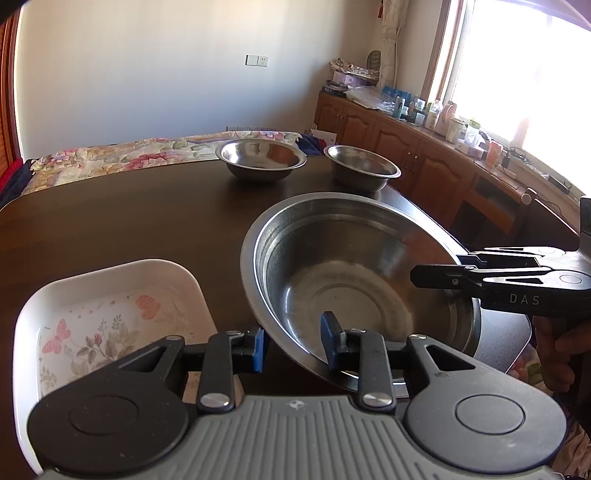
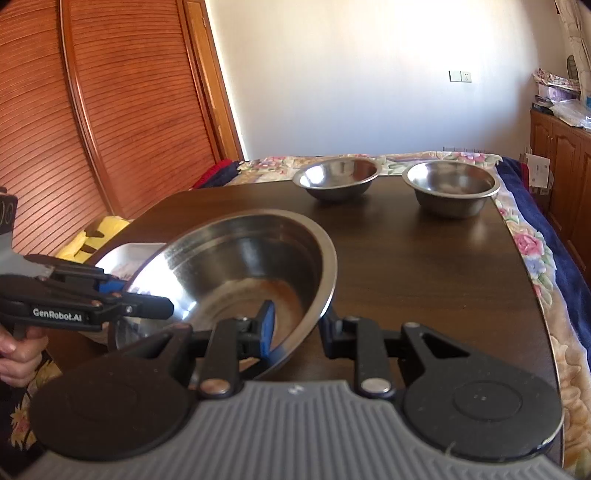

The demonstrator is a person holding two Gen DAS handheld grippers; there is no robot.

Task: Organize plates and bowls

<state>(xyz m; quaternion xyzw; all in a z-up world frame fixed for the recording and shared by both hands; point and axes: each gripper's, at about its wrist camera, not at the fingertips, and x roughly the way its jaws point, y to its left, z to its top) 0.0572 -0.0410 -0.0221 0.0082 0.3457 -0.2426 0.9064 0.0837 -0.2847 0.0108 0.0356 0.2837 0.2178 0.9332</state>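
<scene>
Where counted: three steel bowls [image 1: 354,280], one tray [image 1: 110,314]

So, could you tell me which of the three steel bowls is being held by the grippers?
The largest bowl, nearest the cameras: the left gripper and right gripper each clamp its rim, tilting it. The two small bowls sit untouched at the table's far edge.

bare dark table [image 2: 424,266] lies ahead of the grippers; two small steel bowls [image 2: 338,177] [image 2: 448,186] block its far edge.

Home bedroom: floral bedspread [image 2: 532,243] around dark table [image 2: 424,258], louvred wooden wardrobe [image 2: 74,129], cluttered window-side cabinets [image 1: 406,147], curtain [image 1: 391,33].
</scene>
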